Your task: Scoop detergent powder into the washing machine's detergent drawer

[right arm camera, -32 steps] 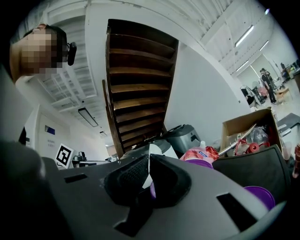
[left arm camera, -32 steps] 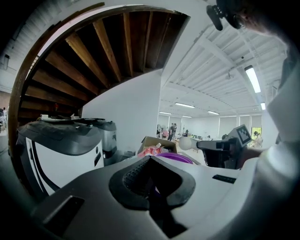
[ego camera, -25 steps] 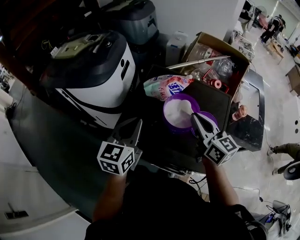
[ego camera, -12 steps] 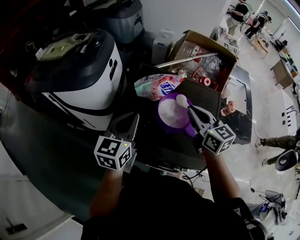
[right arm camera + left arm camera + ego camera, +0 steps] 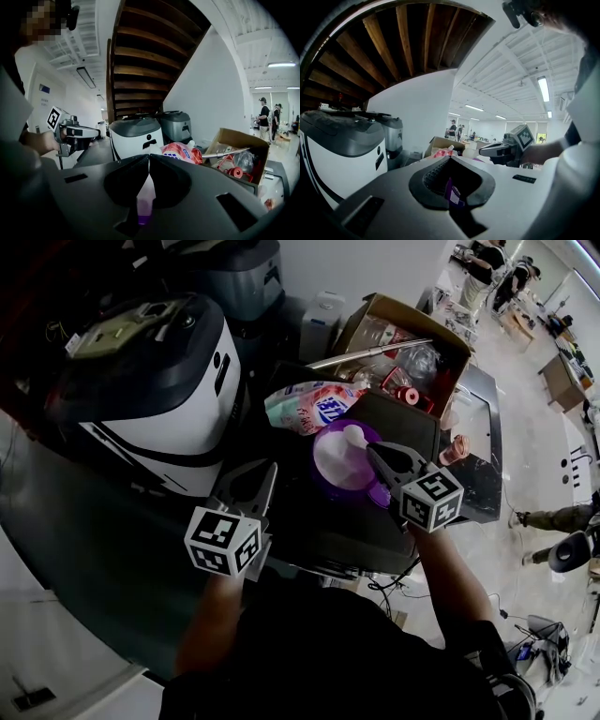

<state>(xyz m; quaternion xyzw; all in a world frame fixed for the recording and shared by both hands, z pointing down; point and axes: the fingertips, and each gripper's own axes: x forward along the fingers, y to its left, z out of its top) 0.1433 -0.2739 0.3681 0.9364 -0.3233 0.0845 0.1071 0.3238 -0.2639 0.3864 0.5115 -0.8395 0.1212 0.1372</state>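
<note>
My right gripper (image 5: 373,456) is shut on the handle of a small scoop (image 5: 354,435) heaped with white powder. It holds the scoop just above a purple bowl (image 5: 330,474) of white powder that sits on a black top (image 5: 323,531). In the right gripper view the pale scoop handle (image 5: 144,197) runs between the closed jaws. My left gripper (image 5: 258,474) hovers left of the bowl, apart from it, jaws together; a small purple scrap (image 5: 451,192) shows behind its tips. A pink detergent bag (image 5: 309,407) lies behind the bowl.
A big white and black machine (image 5: 159,381) stands at the left, with a grey one (image 5: 244,277) behind it. An open cardboard box (image 5: 375,310) of clutter and a metal rod (image 5: 370,354) sit at the back right. People stand far off.
The right gripper has lifted the scoop, heaped with powder, out of the bowl and a little to the left. The left gripper has barely moved.
</note>
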